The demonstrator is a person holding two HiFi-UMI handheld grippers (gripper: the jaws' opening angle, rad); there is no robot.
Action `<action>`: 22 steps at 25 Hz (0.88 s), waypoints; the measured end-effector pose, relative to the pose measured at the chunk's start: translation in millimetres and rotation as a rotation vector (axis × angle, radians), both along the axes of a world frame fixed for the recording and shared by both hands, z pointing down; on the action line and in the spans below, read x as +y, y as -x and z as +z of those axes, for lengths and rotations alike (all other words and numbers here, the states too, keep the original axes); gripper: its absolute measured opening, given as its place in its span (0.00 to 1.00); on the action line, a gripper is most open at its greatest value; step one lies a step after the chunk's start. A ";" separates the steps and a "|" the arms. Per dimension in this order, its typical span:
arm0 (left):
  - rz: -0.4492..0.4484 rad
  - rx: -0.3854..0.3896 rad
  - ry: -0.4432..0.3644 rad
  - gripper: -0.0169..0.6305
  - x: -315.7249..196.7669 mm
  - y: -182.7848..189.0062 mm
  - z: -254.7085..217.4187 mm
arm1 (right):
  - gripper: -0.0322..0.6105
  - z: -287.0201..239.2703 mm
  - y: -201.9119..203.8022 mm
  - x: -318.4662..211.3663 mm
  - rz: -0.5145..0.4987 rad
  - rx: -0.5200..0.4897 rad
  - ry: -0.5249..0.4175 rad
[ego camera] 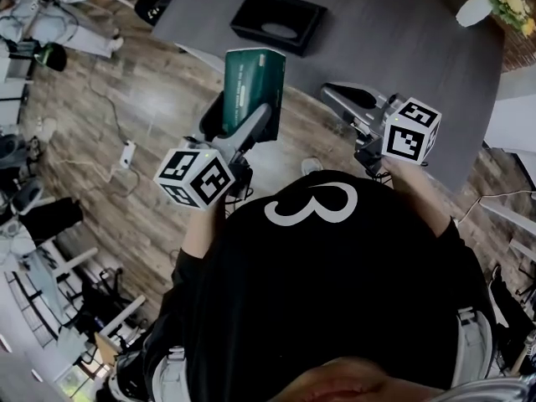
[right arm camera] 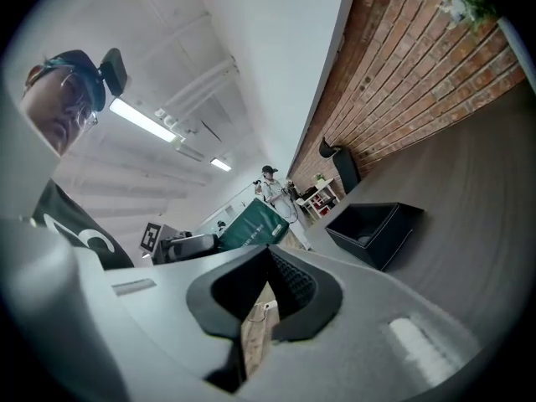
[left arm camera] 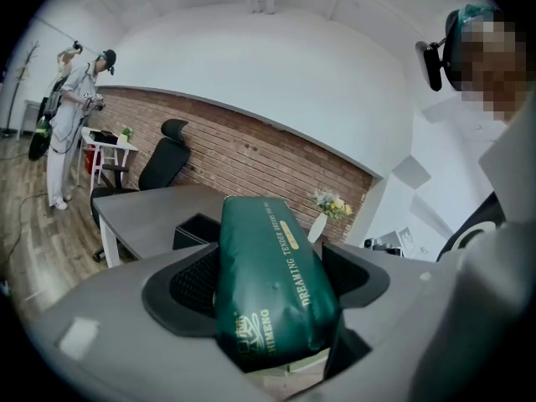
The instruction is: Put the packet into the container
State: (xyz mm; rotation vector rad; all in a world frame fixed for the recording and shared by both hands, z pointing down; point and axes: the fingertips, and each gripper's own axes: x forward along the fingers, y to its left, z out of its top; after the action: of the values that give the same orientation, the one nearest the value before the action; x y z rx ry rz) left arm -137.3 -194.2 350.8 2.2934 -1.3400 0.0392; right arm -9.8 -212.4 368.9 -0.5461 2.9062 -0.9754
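Left gripper point(ego camera: 245, 122) jaws clamp green packet point(left arm camera: 272, 279) marked "DREAMING"; right gripper point(right arm camera: 269, 251) jaws closed, empty

The container point(ego camera: 278, 22) is sitting on the desk point(ego camera: 419, 48), toward its far left corner. A vase point(ego camera: 479, 8) is standing at the desk's far right. The packet point(ego camera: 253, 86) is sitting between the jaws of the left gripper point(ego camera: 251, 128), near of the container, at the desk's near left edge and partly over the floor point(ego camera: 126, 99). The right gripper point(ego camera: 342, 96) is hovering right of the packet, over the desk's near edge, its jaws together with nothing between them. A chair point(left arm camera: 163, 157) is standing left of the desk.
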 end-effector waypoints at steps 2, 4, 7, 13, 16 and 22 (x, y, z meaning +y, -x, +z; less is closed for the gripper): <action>0.023 -0.051 -0.016 0.65 -22.0 -2.4 -0.9 | 0.05 0.6 -2.6 -14.7 0.002 0.003 -0.003; 0.057 -0.102 -0.049 0.65 -38.9 -6.4 -3.5 | 0.05 1.0 -7.5 -25.7 0.015 0.003 -0.005; 0.101 -0.174 -0.104 0.65 -57.1 -10.5 -9.8 | 0.05 1.4 -15.8 -34.3 0.049 0.016 -0.019; 0.228 -0.320 -0.187 0.65 -89.0 -15.1 -18.9 | 0.05 -1.7 -31.4 -47.5 0.139 0.025 -0.033; 0.319 -0.376 -0.222 0.65 -108.9 -15.7 -22.2 | 0.05 -4.9 -38.5 -56.9 0.203 0.034 -0.043; 0.524 -0.452 -0.259 0.65 -145.8 -21.5 -22.9 | 0.05 -9.6 -47.0 -62.5 0.334 0.033 -0.027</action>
State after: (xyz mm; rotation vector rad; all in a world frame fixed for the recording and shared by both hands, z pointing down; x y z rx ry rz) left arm -115.8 -340.1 327.8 2.9232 -0.9295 0.6190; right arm 37.2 -274.9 359.3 -1.0130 2.7218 -0.8849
